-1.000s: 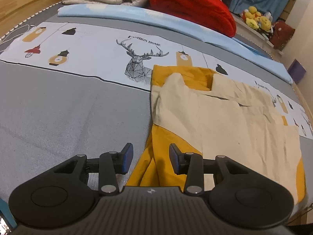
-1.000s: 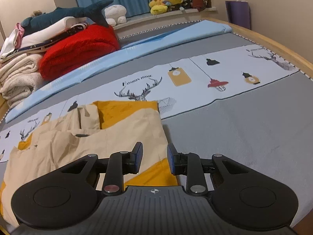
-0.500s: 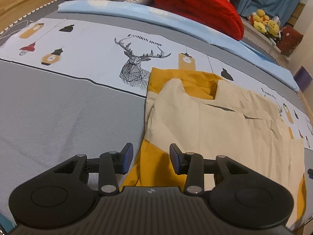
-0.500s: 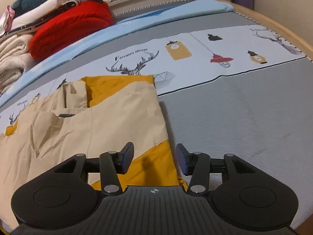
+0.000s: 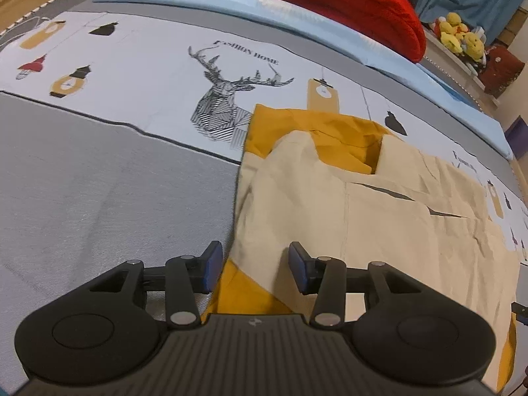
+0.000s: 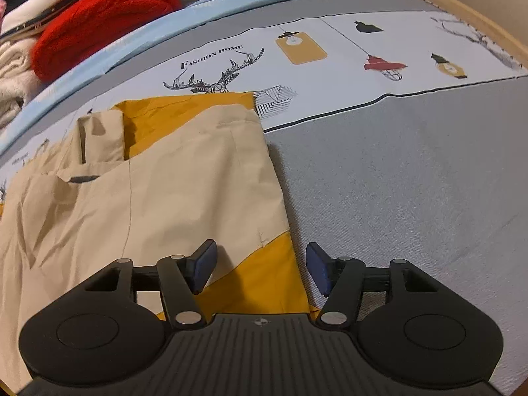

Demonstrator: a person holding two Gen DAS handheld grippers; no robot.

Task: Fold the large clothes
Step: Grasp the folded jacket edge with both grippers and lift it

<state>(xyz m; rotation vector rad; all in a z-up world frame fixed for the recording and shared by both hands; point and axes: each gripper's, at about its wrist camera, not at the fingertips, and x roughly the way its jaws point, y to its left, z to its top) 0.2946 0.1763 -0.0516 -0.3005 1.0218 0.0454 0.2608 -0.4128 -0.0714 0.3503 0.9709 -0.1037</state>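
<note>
A large beige and mustard-yellow garment lies flat on the bed, also seen in the right wrist view. My left gripper hovers open over the garment's near left edge, where beige meets a yellow corner; its pads touch nothing. My right gripper hangs over the garment's near right yellow corner. Its jaws are opening, with the cloth edge below the gap and no pad pressing on it.
The bed cover is grey with a white printed band showing a deer and lamps. A red blanket and folded bedding are stacked at the far side. Plush toys sit on a ledge. A wooden bed rim curves at right.
Both grippers have dropped closer to the garment's near edge. The right gripper's jaws have spread much wider; the left gripper's gap looks unchanged.
</note>
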